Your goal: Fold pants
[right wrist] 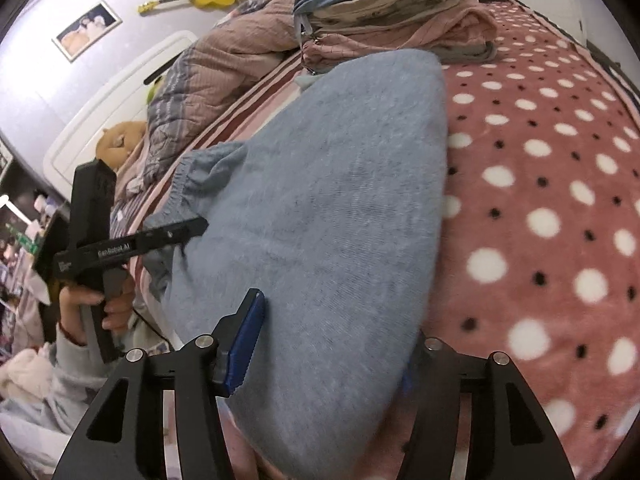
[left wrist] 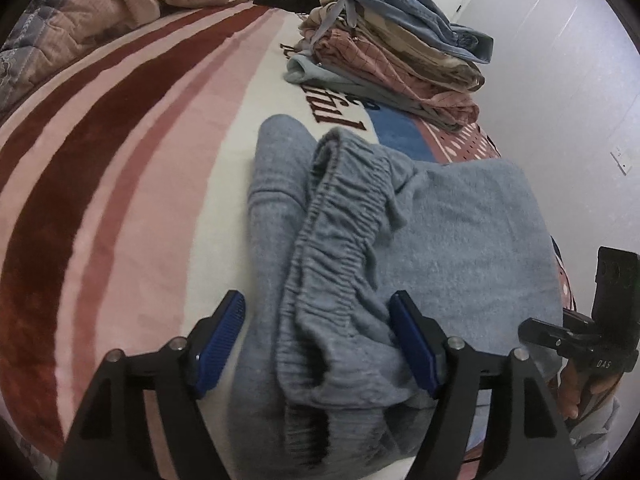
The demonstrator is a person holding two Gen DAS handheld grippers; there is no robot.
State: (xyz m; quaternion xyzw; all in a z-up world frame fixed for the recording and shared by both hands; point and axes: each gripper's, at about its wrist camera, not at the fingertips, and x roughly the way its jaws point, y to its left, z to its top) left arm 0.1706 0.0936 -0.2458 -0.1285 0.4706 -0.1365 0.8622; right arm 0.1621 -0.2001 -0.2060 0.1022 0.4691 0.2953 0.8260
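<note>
The bed point(left wrist: 120, 184), under a striped and polka-dot blanket, carries everything here. The grey-blue pants point(left wrist: 460, 240) lie near its front edge, already doubled over into a compact bundle, the elastic waistband point(left wrist: 332, 216) bunched on top along the left side of the fold. Beyond them sits a stack of folded clothes point(left wrist: 396, 56), just beside the bundle's far end in the right wrist view. My judgement: the main folds look done, and what is left is at most a tidy-up of the rumpled waistband and perhaps a move to the stack (no frame shows whether that is intended).

The left tongs point(left wrist: 320, 344) stand well apart, straddling the waistband without pinching it. The right tongs point(right wrist: 332, 356) are also parted over the bundle's near edge; the cloth covers the right pad, so contact there I cannot tell.
</note>
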